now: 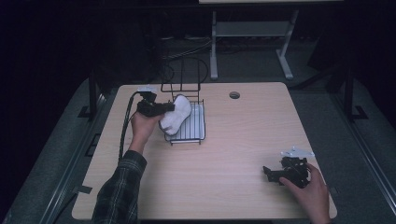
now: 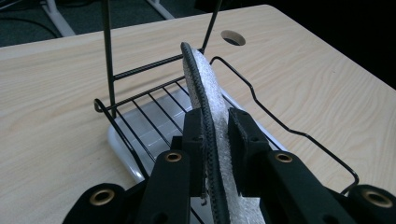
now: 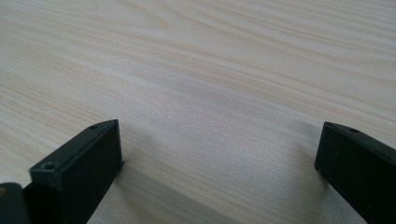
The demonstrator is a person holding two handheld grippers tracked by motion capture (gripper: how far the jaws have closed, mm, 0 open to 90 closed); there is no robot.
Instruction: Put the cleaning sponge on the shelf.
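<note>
A white fluffy pad with a dark rim (image 1: pixel 176 114) hangs over a black wire rack (image 1: pixel 187 127) at the table's back left. My left gripper (image 1: pixel 169 108) is shut on this pad; in the left gripper view the pad (image 2: pixel 205 88) stands on edge between the two jaws (image 2: pixel 215 140), above the rack's wire floor (image 2: pixel 154 107). My right gripper (image 1: pixel 270 172) rests low near the table's front right, held by a hand, its jaws wide open. In the right gripper view the two black fingers (image 3: pixel 84 158) stand far apart over bare wood with nothing between them.
The wire rack sits on a white tray (image 2: pixel 122 140) and has a tall wire loop (image 1: pixel 184 72) at its back. A round cable hole (image 1: pixel 234 95) lies in the table (image 1: pixel 243 140) behind the rack. Dark floor and a desk frame (image 1: pixel 252 37) lie beyond.
</note>
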